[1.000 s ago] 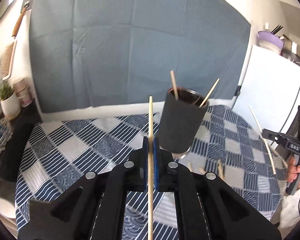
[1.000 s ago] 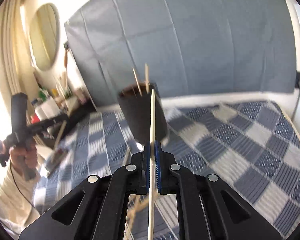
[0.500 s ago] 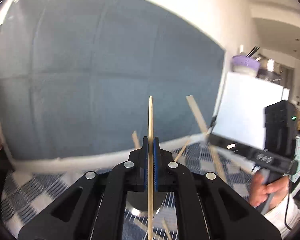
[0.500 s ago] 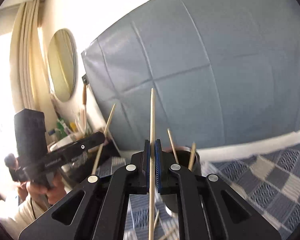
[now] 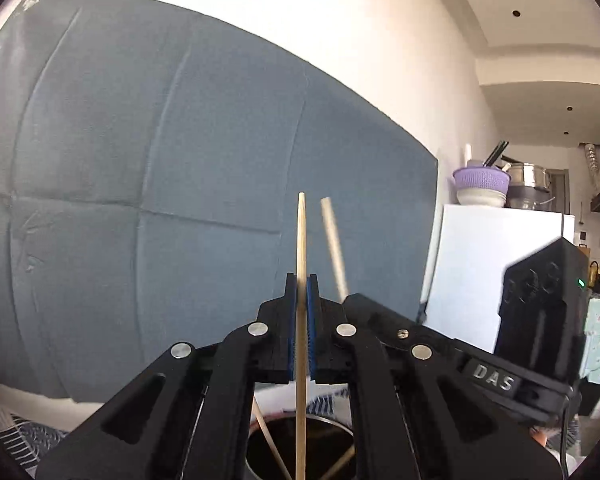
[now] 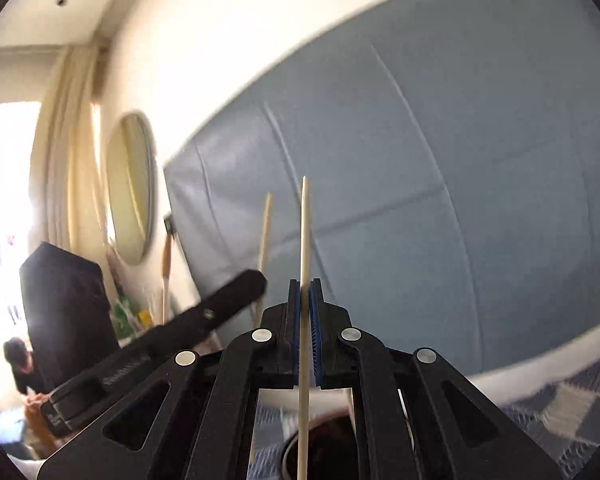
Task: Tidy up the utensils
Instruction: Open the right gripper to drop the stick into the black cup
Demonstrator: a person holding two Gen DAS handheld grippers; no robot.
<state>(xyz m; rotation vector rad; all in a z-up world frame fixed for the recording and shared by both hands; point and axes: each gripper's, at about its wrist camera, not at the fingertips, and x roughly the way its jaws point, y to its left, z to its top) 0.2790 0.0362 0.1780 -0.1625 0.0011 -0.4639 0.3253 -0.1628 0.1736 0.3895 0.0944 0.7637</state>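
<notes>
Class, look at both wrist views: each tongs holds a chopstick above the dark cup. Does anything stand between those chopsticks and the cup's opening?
No lid or cover shows: the cup is open below the left tongs and its chopstick. Two sticks already lean inside. The right tongs holds its chopstick close alongside, so they could collide.

The left gripper (image 5: 301,292) points upward with its jaws clamped on a chopstick (image 5: 301,240); the right gripper (image 6: 305,296) does likewise. Both tilt up, close together.
</notes>
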